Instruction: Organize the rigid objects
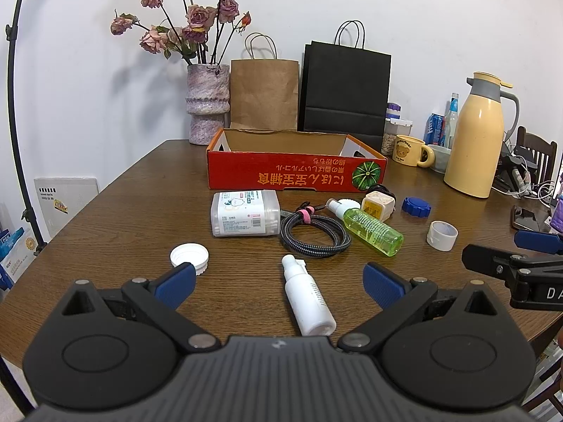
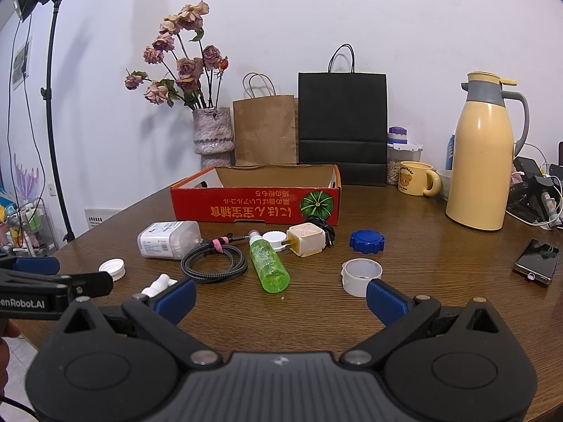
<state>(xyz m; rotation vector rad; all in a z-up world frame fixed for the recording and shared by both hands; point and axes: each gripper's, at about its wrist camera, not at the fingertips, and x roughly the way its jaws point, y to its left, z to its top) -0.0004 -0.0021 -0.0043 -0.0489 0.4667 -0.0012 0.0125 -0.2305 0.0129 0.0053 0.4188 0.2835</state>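
An empty red cardboard box (image 1: 297, 172) (image 2: 255, 207) stands at the table's middle. In front of it lie a clear cotton-swab box (image 1: 245, 213) (image 2: 169, 240), a coiled braided cable (image 1: 315, 231) (image 2: 214, 260), a green spray bottle (image 1: 369, 227) (image 2: 267, 263), a cream charger plug (image 1: 377, 204) (image 2: 305, 240), a blue cap (image 1: 416, 206) (image 2: 366, 241), a white ring cap (image 1: 442, 235) (image 2: 361, 276), a white lid (image 1: 189, 257) (image 2: 112, 269) and a white spray bottle (image 1: 308, 297) (image 2: 158, 285). My left gripper (image 1: 278, 283) is open, the white bottle between its fingers. My right gripper (image 2: 279, 297) is open and empty, near the ring cap.
At the back stand a vase of dried roses (image 1: 207, 102), a brown paper bag (image 1: 264, 93) and a black one (image 1: 346, 91). A bear mug (image 2: 417, 177), a yellow thermos (image 2: 484, 154), jars and cables crowd the right side. A phone (image 2: 536, 260) lies at right.
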